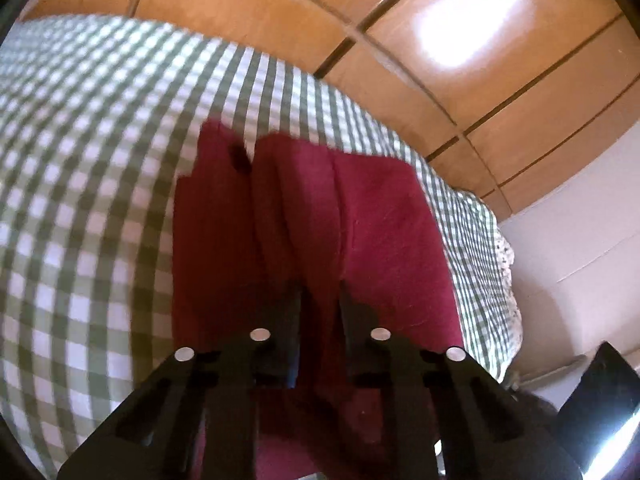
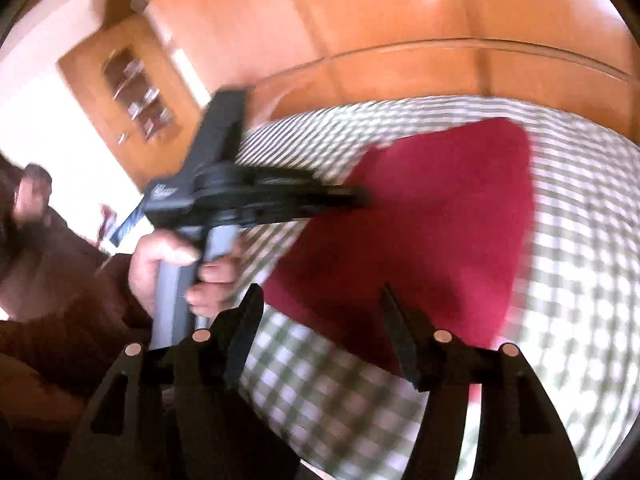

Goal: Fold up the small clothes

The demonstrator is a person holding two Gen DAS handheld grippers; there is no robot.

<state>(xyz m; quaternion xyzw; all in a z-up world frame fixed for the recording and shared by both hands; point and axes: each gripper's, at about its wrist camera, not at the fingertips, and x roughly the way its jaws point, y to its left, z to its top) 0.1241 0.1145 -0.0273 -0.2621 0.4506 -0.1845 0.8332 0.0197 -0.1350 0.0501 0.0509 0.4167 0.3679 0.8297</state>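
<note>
Closest in, the left gripper (image 1: 320,300) has its two black fingers pinched nearly together on a raised fold of the red garment (image 1: 360,220), so it's holding cloth. The right gripper (image 2: 320,320) has its jaws spread fairly wide with nothing between them, hovering over the near edge of the same red piece (image 2: 420,220), where checked cover shows underneath. From the right wrist view you can see the left hand (image 2: 168,264) wrapped round the grey handle, with its gripper's tip reaching onto the left edge of the garment. The red thing lies flat on a green-and-white checked bedspread (image 1: 100,200), and there's plenty of bare checked cover to the left and beyond it; on the right side the bedspread's edge drops off close to the garment. Both shots are pretty blurred, so I can't tell what kind of garment it is. Further back there's a wooden headboard (image 2: 400,64), glossy wooden wardrobe panels (image 1: 480,80) and a small glass-fronted wooden cabinet (image 2: 132,88), whose contents are too smeared to make out.
</note>
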